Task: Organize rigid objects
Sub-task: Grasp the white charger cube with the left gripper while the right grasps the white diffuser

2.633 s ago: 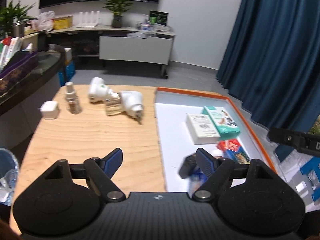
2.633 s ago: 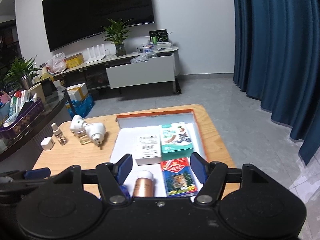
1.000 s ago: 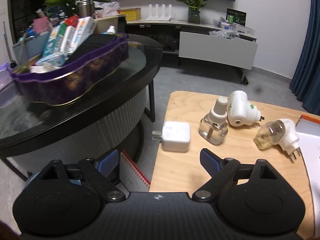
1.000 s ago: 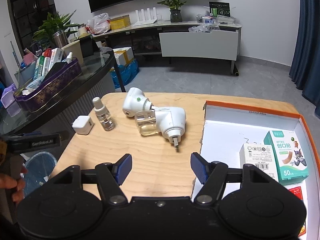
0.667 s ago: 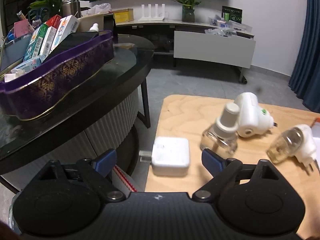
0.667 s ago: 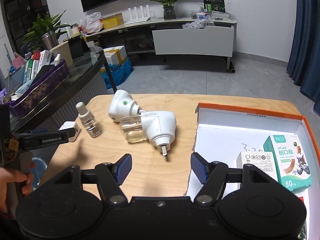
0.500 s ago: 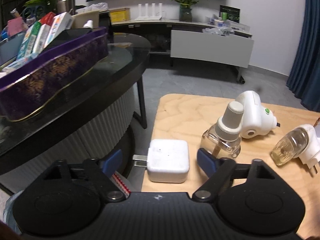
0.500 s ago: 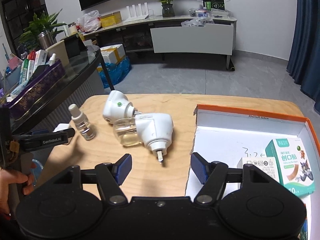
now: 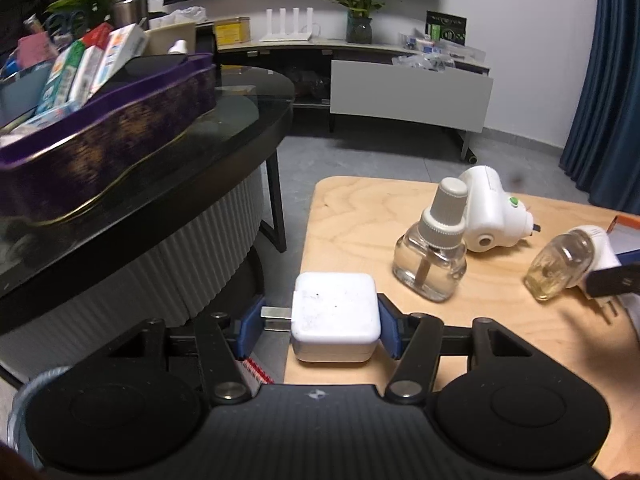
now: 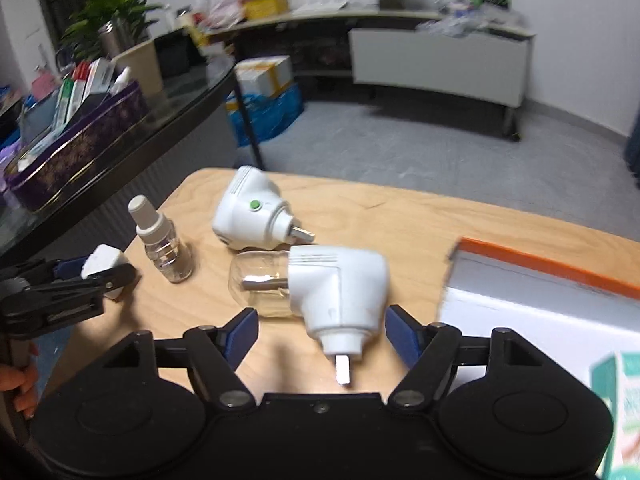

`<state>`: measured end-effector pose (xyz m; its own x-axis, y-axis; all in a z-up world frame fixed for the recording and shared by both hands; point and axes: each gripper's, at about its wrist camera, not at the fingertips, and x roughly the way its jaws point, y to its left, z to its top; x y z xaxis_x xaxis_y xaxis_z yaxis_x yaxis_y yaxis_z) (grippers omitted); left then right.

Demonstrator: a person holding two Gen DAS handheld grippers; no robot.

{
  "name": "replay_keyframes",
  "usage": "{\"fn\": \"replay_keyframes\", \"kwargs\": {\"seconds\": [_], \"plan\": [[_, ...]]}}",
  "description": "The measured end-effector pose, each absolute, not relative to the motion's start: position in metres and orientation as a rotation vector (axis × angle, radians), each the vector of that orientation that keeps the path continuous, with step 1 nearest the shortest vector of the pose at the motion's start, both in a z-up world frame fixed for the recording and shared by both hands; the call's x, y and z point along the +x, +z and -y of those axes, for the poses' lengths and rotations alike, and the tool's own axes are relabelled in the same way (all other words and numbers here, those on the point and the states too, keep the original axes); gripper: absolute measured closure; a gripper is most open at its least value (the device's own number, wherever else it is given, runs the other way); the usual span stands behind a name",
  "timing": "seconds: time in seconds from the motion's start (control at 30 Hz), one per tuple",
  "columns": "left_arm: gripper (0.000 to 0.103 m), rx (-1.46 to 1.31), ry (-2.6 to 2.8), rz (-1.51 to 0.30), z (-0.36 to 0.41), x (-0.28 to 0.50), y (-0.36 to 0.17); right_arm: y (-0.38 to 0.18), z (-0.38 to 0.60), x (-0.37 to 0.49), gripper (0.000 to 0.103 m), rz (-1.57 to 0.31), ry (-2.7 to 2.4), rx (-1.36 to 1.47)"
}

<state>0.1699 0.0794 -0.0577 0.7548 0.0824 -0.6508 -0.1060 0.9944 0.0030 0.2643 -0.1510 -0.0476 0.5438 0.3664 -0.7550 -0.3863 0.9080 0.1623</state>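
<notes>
My left gripper (image 9: 318, 330) is shut on a white square charger plug (image 9: 335, 322) at the wooden table's left edge; it also shows in the right wrist view (image 10: 105, 265). My right gripper (image 10: 320, 332) is open, its fingers either side of a white plug-in vaporizer with a clear bottle (image 10: 320, 286), which lies on the table. A clear refill bottle with a grey cap (image 9: 434, 248) stands upright beside a second white vaporizer (image 9: 494, 216). The orange-rimmed white tray (image 10: 544, 270) sits to the right.
A green-and-white box (image 10: 618, 400) lies in the tray. A dark round glass table (image 9: 132, 168) carrying a purple tin of boxes (image 9: 100, 128) stands left of the wooden table (image 9: 360, 216). A person's hand (image 10: 20, 384) holds the left gripper.
My left gripper moved forward and closed on the white charger plug. My right gripper moved closer, so the clear-bottle vaporizer now lies between its open fingers.
</notes>
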Motion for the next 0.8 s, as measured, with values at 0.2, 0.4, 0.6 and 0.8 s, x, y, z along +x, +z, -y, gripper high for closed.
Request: {"fn": "replay_keyframes", "kwargs": {"seconds": [0.2, 0.4, 0.6, 0.8], "plan": [[0.044, -0.050, 0.085, -0.692, -0.078, 0.155, -0.051, -0.051, 0.145, 0.282, 0.013, -0.911, 0.530, -0.133], [0.044, -0.040, 0.064, -0.681, -0.069, 0.154, -0.052, -0.065, 0.136, 0.289, 0.016, -0.920, 0.566, -0.221], [0.044, -0.036, 0.042, -0.679, -0.061, 0.147, -0.050, -0.066, 0.148, 0.281, 0.034, -0.885, 0.515, -0.128], [0.044, -0.042, 0.009, -0.661, -0.046, 0.131, -0.041, -0.057, 0.162, 0.258, 0.064, -0.856, 0.486, -0.076]]}}
